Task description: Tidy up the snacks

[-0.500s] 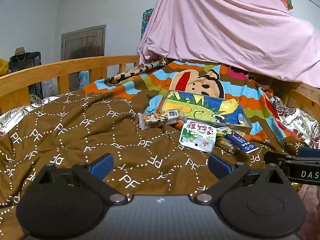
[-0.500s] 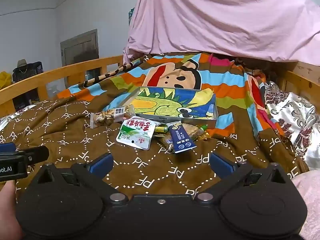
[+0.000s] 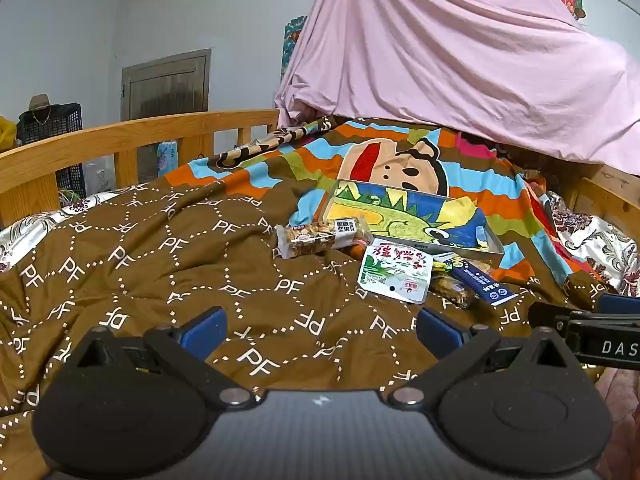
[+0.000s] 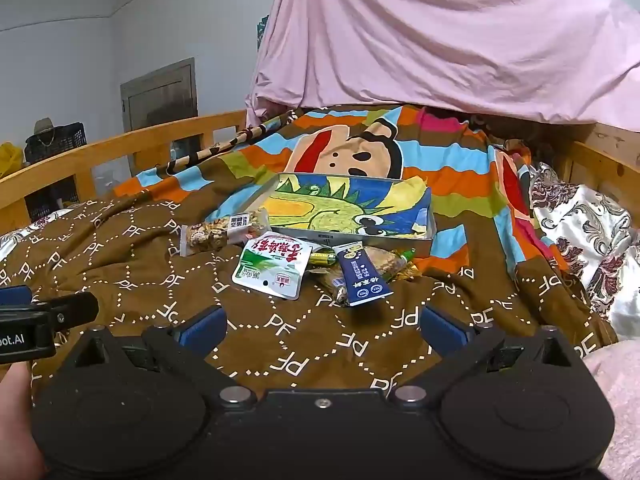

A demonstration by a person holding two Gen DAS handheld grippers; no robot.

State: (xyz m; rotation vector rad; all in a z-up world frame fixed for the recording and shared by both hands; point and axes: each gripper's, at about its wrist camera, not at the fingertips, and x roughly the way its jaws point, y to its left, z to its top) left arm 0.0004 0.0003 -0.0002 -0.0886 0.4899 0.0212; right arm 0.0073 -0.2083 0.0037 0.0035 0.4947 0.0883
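Snacks are lying in a loose heap on the bed's brown quilt, just in front of the shallow tin, which is sitting empty. Both tools, left tool and right tool, are hovering wide apart and holding nothing. The white pouch is lying ahead, nearer the right tool, beside the nut bar and blue sachet.

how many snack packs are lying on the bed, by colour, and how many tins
clear nut bar pack: 1
white and green pouch: 1
dark blue stick pack: 1
yellow-green packs, partly hidden under the others: at least 2, exact count unclear
open tin with dinosaur picture: 1
total: at least 6 things, all packs outside the tin
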